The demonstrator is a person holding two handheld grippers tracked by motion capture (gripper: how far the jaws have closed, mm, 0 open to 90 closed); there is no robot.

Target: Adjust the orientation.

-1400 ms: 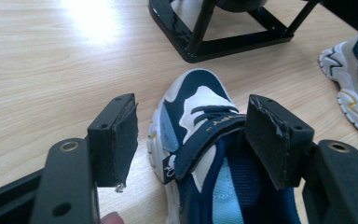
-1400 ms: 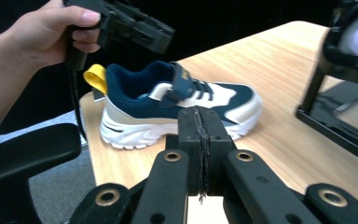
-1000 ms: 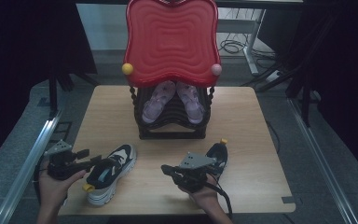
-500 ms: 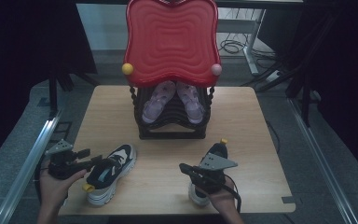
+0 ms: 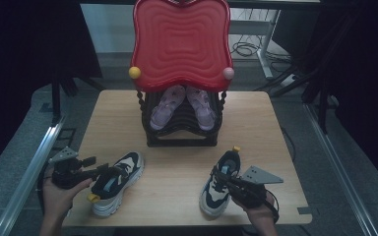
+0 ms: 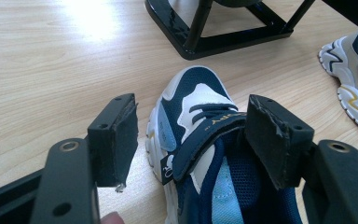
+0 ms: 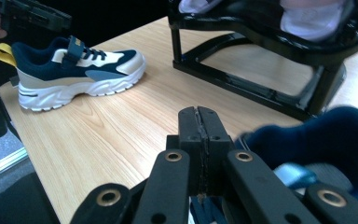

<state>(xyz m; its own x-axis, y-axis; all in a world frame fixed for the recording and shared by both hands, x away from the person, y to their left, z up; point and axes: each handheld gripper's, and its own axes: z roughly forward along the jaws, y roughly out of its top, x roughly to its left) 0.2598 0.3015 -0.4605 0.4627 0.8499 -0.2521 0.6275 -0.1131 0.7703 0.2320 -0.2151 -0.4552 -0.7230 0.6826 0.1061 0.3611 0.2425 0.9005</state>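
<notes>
Your right gripper (image 5: 232, 186) had its jaws pressed flat together — in the right gripper view the two pads met along one seam, and whether a lace of the shoe below was caught in them could not be made out. It sat over the right-hand sneaker (image 5: 220, 183), which lay near the front edge of the table (image 5: 270, 128), toward the front right corner, its toe pointing at that edge and its yellow heel tab aimed at the rack.

Your left gripper (image 6: 191, 140) stood with its jaws apart, one pad on either side of the left-hand sneaker (image 6: 205, 154). The left pad was clear of the shoe; the right pad sat just beside its collar, and whether it touched could not be told. That sneaker lay near the front left corner of the table, its toe turned toward the middle of the table and its yellow heel tab toward the front edge.

Farther out, the black shoe rack (image 5: 182, 129) stood at the middle of the far edge, holding a pair of pale purple shoes (image 5: 183, 104) — above it rose the red wavy-edged tray (image 5: 181, 42).
</notes>
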